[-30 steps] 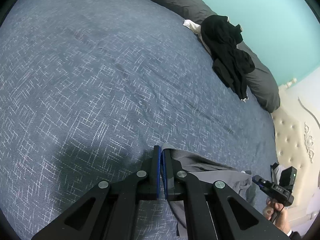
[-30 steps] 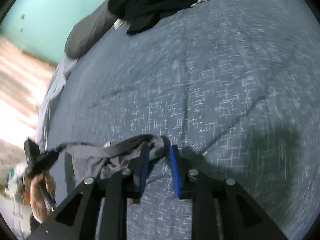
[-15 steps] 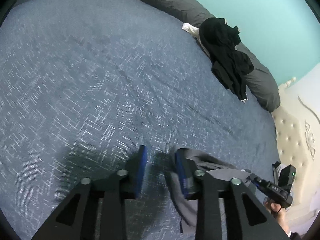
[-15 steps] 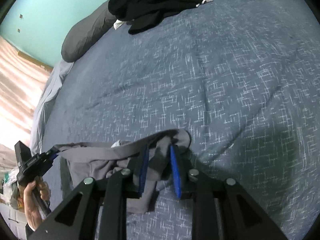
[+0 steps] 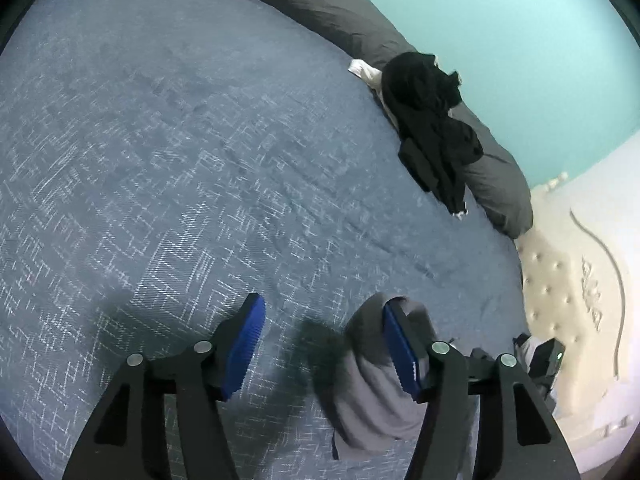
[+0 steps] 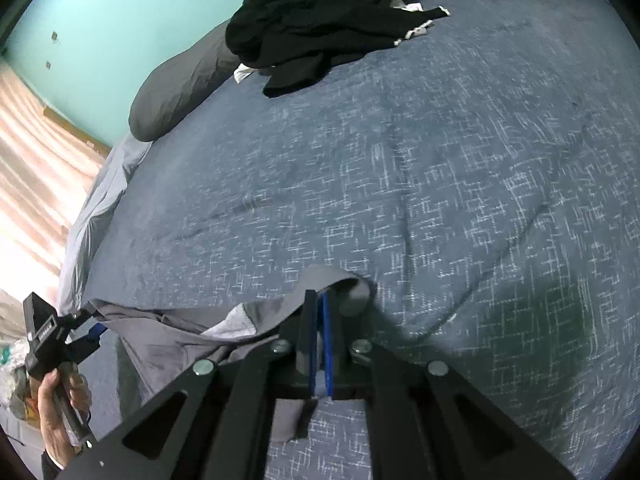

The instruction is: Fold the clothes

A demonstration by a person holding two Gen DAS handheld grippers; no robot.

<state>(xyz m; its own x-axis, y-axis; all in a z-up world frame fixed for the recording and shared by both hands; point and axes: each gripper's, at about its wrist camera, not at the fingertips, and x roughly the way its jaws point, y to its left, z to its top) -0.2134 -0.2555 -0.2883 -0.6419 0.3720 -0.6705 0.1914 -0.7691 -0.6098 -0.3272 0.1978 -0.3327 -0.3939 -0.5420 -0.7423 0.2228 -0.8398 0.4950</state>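
Observation:
A grey garment [image 6: 168, 332] lies crumpled on the blue patterned bedspread [image 6: 400, 180] near the bed's front edge. My right gripper [image 6: 319, 300] is shut on a fold of the grey garment. My left gripper [image 5: 320, 320] is open wide just above the bedspread [image 5: 180, 160]; the garment's edge [image 5: 368, 392] hangs beside and around its right finger [image 5: 400, 344], not pinched. The left gripper also shows at the far left of the right wrist view [image 6: 86, 330], beside the garment's other end.
A pile of black clothes [image 5: 432, 128] lies at the far side of the bed on long grey pillows [image 5: 320, 4]; it also shows in the right wrist view [image 6: 320, 28]. A turquoise wall [image 5: 500, 20] stands behind. A cream tufted headboard [image 5: 560, 280] is at the right.
My left gripper opened and let go of the grey garment. My right gripper closed on the garment's other fold.

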